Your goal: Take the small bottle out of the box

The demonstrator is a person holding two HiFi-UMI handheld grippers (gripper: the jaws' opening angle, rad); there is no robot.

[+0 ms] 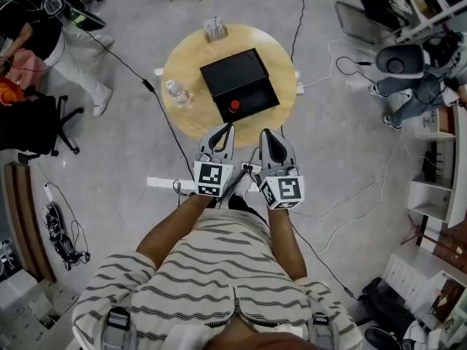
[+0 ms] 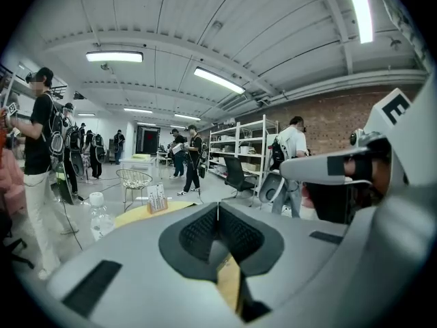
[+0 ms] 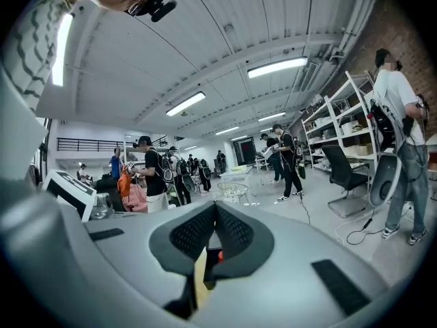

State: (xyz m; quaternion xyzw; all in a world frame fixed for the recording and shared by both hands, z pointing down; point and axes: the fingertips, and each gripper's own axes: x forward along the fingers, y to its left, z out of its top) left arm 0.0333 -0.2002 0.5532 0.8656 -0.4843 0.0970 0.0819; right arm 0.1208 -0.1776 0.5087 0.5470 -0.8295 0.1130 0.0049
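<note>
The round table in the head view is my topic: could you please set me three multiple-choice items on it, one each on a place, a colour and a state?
1. Where does the clear water bottle stand?
A on the table, left of the black box
B inside the box
C on the floor

2. What colour is the cap of the small bottle in the box?
A blue
B red
C green

3. How are the left gripper and right gripper?
A both wide open
B one holds the bottle
C both shut, empty

Answers:
1 A, it stands on the table beside the box.
2 B, a red cap shows in the box's near half.
3 C, each gripper view shows jaws together with nothing between.
</note>
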